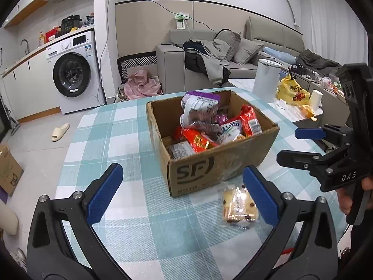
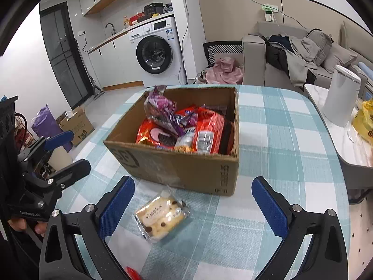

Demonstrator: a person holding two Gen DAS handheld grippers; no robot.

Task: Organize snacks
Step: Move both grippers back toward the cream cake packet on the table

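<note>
Both our grippers stand spread wide with nothing between the pads: the right gripper (image 2: 193,207) frames the wrapped pastry packet (image 2: 162,219), which lies flat on the checked tablecloth (image 2: 279,140) just ahead of its left pad, while the left gripper (image 1: 181,193) has the same packet just inside its right pad. To pick it cleanly, we judge the right gripper should centre over the packet and close on the crinkly wrapper's short sides, gently. The open cardboard box (image 2: 186,175) lies just beyond, already crowded with snack bags (image 2: 181,126), so we should aim for a gap.
</note>
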